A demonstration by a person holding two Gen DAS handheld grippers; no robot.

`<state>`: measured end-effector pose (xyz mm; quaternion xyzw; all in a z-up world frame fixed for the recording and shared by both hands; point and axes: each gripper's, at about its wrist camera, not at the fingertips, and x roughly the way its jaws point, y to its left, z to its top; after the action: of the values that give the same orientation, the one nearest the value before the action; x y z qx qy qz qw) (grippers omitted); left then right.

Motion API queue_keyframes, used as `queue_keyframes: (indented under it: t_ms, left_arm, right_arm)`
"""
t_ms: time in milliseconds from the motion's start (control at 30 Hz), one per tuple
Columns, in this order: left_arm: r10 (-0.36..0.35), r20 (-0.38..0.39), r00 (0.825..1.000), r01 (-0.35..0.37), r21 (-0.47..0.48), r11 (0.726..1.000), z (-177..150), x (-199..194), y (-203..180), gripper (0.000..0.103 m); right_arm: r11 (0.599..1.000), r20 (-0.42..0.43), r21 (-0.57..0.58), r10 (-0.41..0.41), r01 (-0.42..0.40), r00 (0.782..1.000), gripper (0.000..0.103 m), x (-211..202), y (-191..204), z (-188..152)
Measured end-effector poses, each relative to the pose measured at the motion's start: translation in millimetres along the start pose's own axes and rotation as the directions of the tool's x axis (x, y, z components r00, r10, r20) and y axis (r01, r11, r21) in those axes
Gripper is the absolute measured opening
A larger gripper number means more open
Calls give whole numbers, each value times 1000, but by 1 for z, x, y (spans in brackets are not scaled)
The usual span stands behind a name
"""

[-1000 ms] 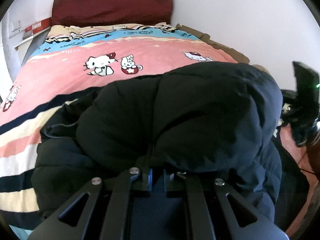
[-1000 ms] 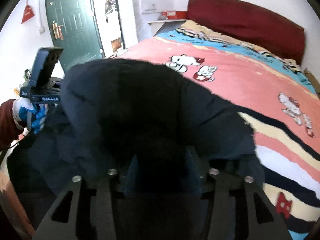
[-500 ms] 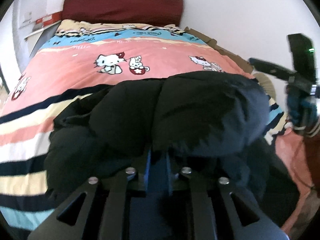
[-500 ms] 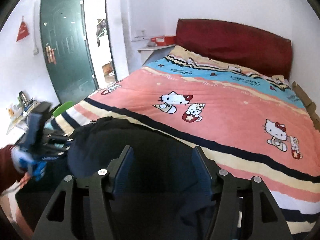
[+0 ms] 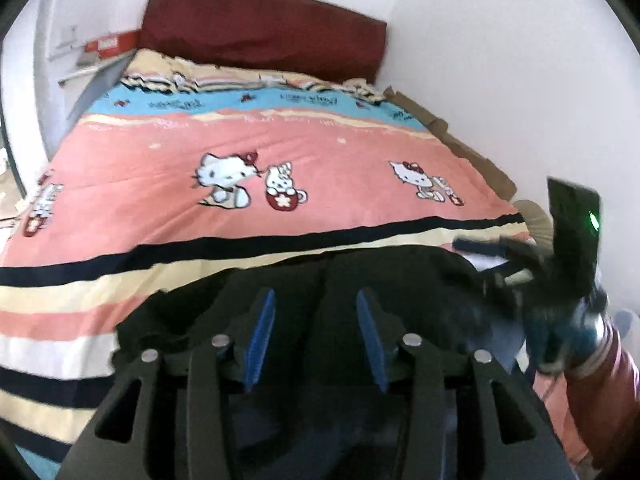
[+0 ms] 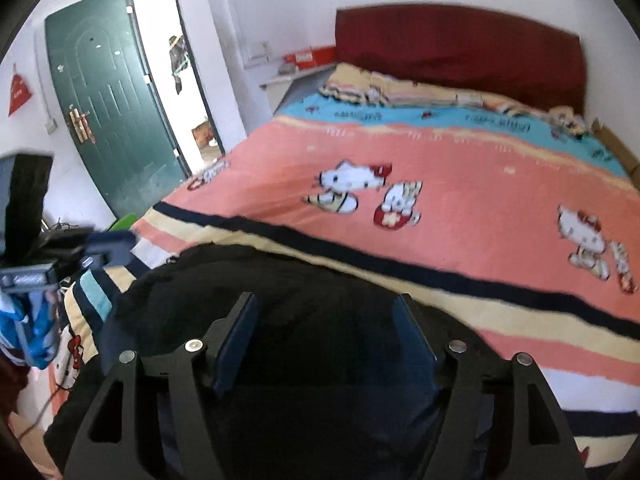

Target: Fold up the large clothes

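Observation:
A black puffy jacket (image 5: 400,280) lies bunched at the near edge of the bed, also in the right wrist view (image 6: 280,288). My left gripper (image 5: 316,300) is open and empty just above the jacket, its blue pads (image 5: 260,320) apart. My right gripper (image 6: 326,308) is open and empty above the same jacket. The right gripper also shows at the right of the left wrist view (image 5: 560,264), and the left gripper at the left of the right wrist view (image 6: 60,256).
The bed has a pink cartoon-cat cover (image 5: 320,160) with stripes near me and a dark red headboard (image 6: 460,44). A green door (image 6: 108,108) stands open at the left. A white wall (image 5: 500,60) runs along the bed's right side.
Both grippers have let go of the jacket and opened. The jacket has dropped from a raised heap onto the bed's near edge, and both grippers have pulled back and up.

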<state>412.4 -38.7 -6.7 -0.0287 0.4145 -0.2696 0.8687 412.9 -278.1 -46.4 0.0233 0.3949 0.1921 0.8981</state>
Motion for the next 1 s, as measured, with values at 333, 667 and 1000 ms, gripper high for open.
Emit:
queue_keyframes:
  t_ms: [333, 667, 1000]
  left_arm:
    - [-13, -116, 993, 18, 41, 999, -43, 47, -31, 41]
    - [19, -135, 991, -7, 84, 996, -116, 41, -50, 41]
    - [112, -127, 986, -103, 73, 992, -117, 57, -51, 41]
  right_arm:
    - [985, -184, -34, 161, -170, 970, 69, 10, 41, -82]
    - [991, -206, -83, 87, -106, 975, 70, -20, 71, -144]
    - [998, -179, -68, 4, -16, 984, 69, -16, 67, -137]
